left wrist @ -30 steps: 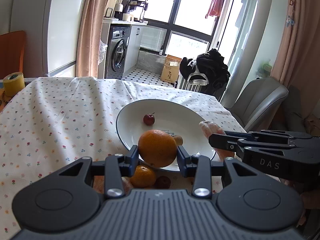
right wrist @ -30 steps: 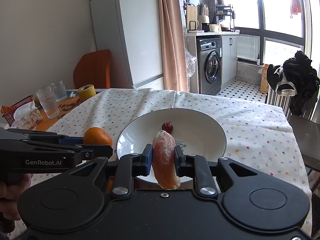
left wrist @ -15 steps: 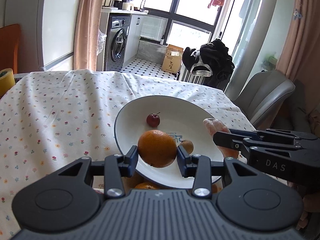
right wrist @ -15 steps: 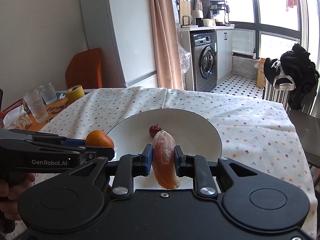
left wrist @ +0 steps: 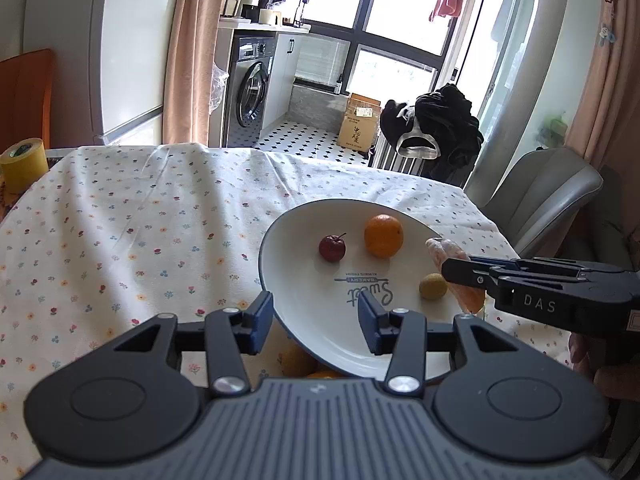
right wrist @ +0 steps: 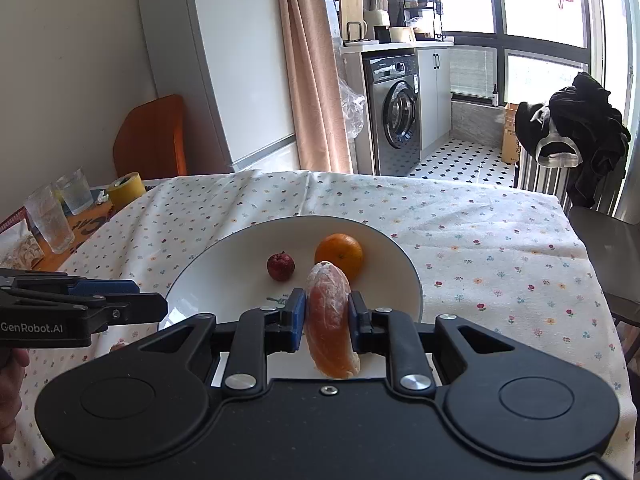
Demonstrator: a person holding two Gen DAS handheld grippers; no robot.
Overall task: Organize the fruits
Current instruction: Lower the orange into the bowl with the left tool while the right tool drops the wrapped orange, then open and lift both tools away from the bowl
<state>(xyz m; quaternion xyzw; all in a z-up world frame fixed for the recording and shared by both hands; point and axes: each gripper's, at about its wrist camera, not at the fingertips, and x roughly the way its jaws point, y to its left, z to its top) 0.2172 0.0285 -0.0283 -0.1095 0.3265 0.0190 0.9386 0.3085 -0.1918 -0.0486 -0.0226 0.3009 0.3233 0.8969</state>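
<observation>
A white plate (left wrist: 296,304) (right wrist: 208,280) lies on the flowered tablecloth. On it rest an orange (left wrist: 383,236) (right wrist: 339,255), a small red fruit (left wrist: 332,248) (right wrist: 281,266) and a small yellow-green fruit (left wrist: 433,287). My left gripper (left wrist: 316,318) stands open over the plate's near rim, nothing between its fingers. My right gripper (right wrist: 327,316) is shut on a wrapped orange wedge (right wrist: 330,320) (left wrist: 452,268), held above the plate's right side. More orange fruit (left wrist: 298,360) peeks out under the plate's near rim, mostly hidden.
A yellow tape roll (left wrist: 23,164) (right wrist: 127,190) and two glasses (right wrist: 60,212) stand at the table's left end. A grey chair (left wrist: 536,196) is to the right of the table. A hand (right wrist: 10,384) holds the left gripper.
The left gripper has opened and let the orange go; the orange now lies on the plate. The right gripper still holds the wedge, now nearer the plate.
</observation>
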